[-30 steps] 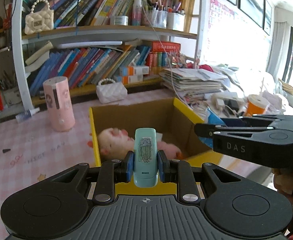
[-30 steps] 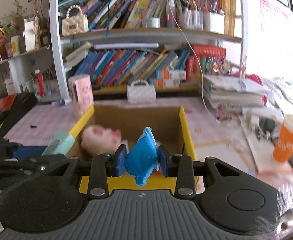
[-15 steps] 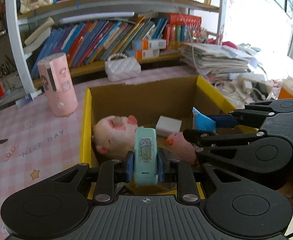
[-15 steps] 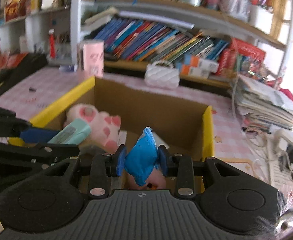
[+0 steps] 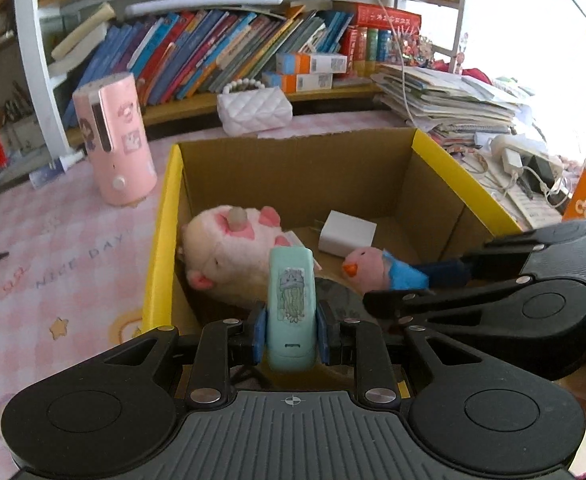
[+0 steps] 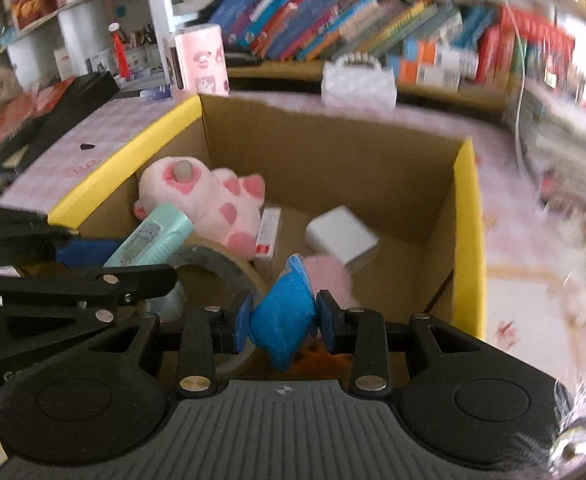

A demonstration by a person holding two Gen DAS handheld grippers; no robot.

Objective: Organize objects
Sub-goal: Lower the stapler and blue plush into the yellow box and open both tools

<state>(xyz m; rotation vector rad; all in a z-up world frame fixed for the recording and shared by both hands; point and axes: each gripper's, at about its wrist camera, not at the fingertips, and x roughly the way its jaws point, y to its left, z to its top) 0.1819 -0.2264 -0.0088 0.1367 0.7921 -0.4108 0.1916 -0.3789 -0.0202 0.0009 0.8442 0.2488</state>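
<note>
Hovering over yellow-rimmed cardboard box (image 5: 161, 240): left tool (image 5: 291, 330) clamps mint rectangular plastic case (image 5: 292, 308), right tool (image 6: 283, 322) clamps pink-and-blue plush bird (image 6: 283, 316).

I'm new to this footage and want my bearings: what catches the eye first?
A yellow-rimmed cardboard box sits open on the pink checked table, with a pink plush pig lying at its left side. Over it, the left gripper clamps a mint device and the right gripper clamps a pink-and-blue plush bird. Crowded bookshelves fill the back.
</note>
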